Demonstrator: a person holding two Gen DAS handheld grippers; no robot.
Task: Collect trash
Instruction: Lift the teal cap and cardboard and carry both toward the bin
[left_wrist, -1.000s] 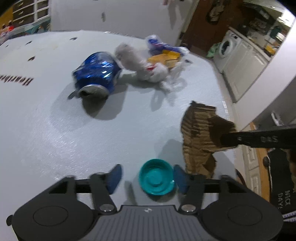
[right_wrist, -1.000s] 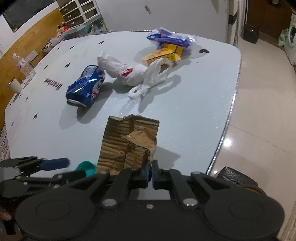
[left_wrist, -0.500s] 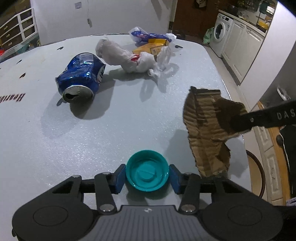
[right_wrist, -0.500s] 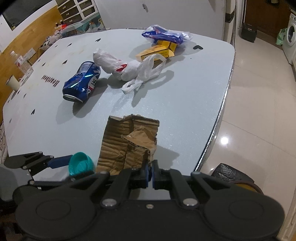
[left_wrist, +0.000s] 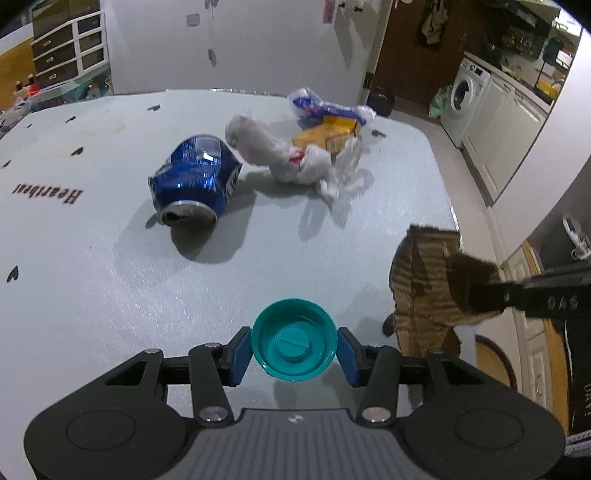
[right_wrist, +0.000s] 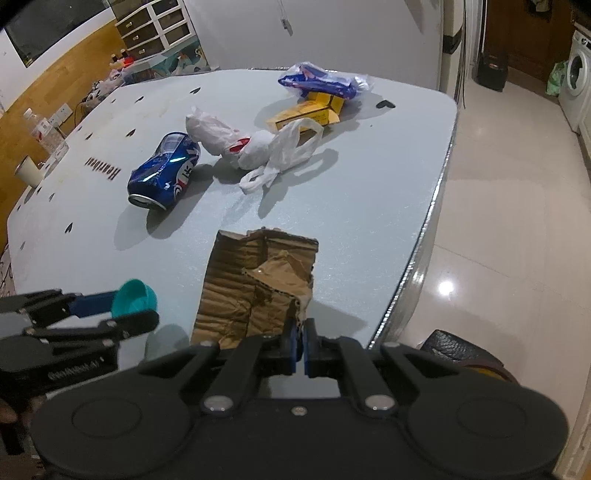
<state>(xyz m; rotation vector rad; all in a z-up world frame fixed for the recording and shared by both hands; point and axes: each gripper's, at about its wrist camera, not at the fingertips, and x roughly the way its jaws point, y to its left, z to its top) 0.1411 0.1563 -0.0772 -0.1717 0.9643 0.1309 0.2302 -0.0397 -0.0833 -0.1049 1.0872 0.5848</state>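
Left gripper (left_wrist: 294, 350): blue pads clamped on either side of a teal bottle cap (left_wrist: 294, 339), hollow side facing the camera. In the right wrist view the cap sits clear of the table (right_wrist: 369, 192), held above its near left part.

Right gripper (right_wrist: 299, 345): fingers together, pinching the near edge of a torn piece of brown cardboard (right_wrist: 258, 284). The cardboard stands up from the pinch, its far edge ragged, just right of the left gripper and above the near right part of the table.

Remaining trash, all on the table and well apart from both grippers:
- crushed blue can (left_wrist: 195, 181) on its side, open end toward the near side, left of centre;
- crumpled white plastic bag (right_wrist: 255, 147) just right of the can, handles trailing toward the near right;
- yellow carton (right_wrist: 306, 112) beyond the bag, touching it;
- blue-and-clear wrapper (right_wrist: 321, 81) farthest away, lying against the carton's far end.

Table surface pale grey with small dark heart marks and a printed word near the left edge.
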